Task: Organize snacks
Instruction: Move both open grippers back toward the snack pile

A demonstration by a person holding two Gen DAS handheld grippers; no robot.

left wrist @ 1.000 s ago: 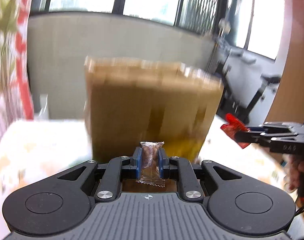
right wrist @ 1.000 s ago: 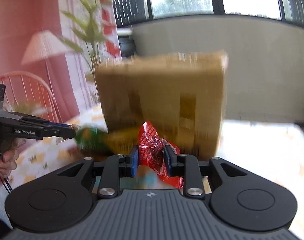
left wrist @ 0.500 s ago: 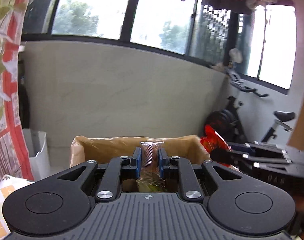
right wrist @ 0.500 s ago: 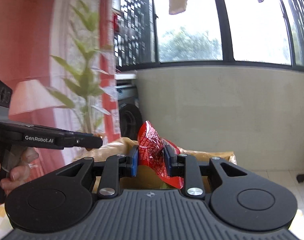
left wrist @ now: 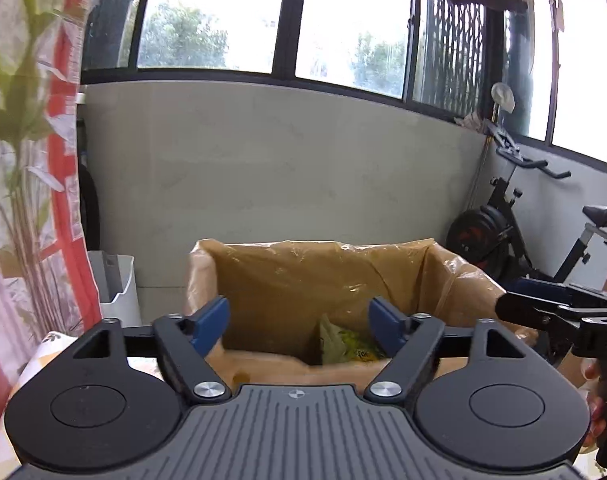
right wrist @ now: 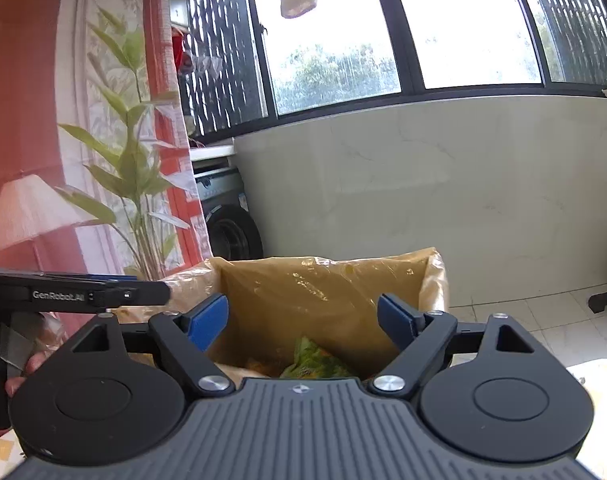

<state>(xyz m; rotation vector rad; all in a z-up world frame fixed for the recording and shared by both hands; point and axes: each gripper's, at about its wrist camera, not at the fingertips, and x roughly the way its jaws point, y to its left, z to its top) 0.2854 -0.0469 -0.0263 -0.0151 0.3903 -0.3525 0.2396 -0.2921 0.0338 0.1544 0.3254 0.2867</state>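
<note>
Both pairs of blue fingers [left wrist: 211,322] stand spread wide with nothing between them; I hold the left gripper [left wrist: 299,324] and the right gripper [right wrist: 303,322] side by side over the mouth of the plastic-lined cardboard box [left wrist: 331,268]; snack packets [right wrist: 315,360] lie at its bottom, below and ahead of both, long axis unclear; neither gripper looks nearer; I judge the next pick calls for backing up and away, minding the box rim just beneath and the neighbouring gripper close alongside.
</note>
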